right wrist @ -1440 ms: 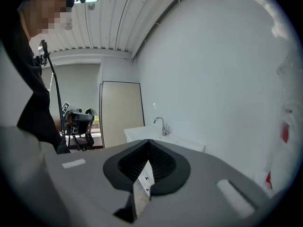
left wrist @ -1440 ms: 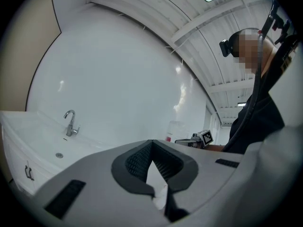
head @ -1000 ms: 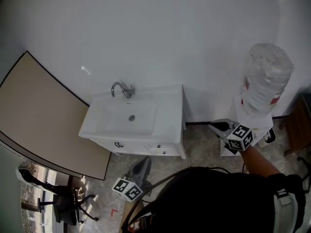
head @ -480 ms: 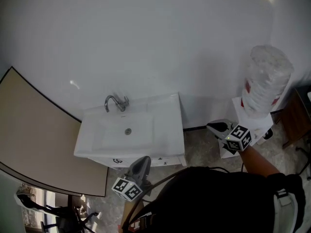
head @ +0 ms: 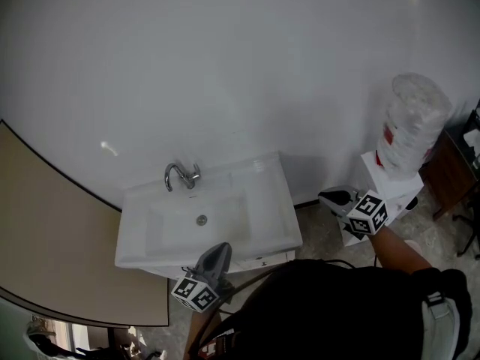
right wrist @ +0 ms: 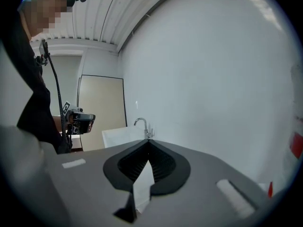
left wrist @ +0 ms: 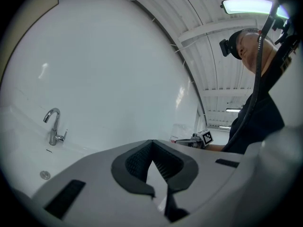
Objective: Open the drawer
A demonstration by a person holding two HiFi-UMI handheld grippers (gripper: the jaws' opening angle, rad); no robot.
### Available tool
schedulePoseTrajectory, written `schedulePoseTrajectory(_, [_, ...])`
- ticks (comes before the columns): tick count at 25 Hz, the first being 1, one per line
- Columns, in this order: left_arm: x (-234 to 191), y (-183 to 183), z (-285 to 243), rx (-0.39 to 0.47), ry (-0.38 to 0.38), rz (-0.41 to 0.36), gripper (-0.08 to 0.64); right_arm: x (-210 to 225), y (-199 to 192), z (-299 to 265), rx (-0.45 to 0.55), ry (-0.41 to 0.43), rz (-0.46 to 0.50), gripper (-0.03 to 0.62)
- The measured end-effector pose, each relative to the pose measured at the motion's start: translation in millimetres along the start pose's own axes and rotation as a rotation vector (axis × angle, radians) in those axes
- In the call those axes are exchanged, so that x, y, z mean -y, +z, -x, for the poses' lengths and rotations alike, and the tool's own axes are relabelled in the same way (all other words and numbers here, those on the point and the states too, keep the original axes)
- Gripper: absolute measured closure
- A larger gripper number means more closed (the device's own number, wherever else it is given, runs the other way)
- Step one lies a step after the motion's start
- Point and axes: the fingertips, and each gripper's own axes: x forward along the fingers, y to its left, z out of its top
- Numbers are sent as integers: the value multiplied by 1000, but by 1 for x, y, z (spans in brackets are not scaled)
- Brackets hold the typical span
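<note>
Both shut tight, holding nothing: left tool (head: 219,248) at the front edge of the white sink (head: 289,223); right tool (head: 328,196) over open floor (head: 316,220) between sink and white box (head: 397,186); drawer (head: 259,261) closed, tucked under the sink's front edge, just beside the left tool.

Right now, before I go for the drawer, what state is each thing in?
Left gripper: shut, empty.
Right gripper: shut, empty.
Drawer: closed, neither gripper on it.
Faucet: off, no water running.
Sink: basin empty.
</note>
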Motion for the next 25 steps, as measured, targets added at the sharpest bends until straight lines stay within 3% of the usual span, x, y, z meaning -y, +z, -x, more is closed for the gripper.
schedulePoseTrajectory(7, [-32, 3, 14, 12, 5, 8, 560, -10, 6, -29, -14, 7, 14, 594])
schedulePoseTrajectory(12, [-37, -3, 9, -5, 57, 14, 560, 4, 6, -42, -10, 49, 13, 594])
schedulePoseTrajectory(19, [-37, -5, -43, 18, 196, -26, 560, 68, 8, -67, 25, 199, 17, 594])
schedulePoseTrajectory(25, [-15, -14, -119, 57, 315, 24, 560, 143, 17, -72, 39, 339, 41, 594])
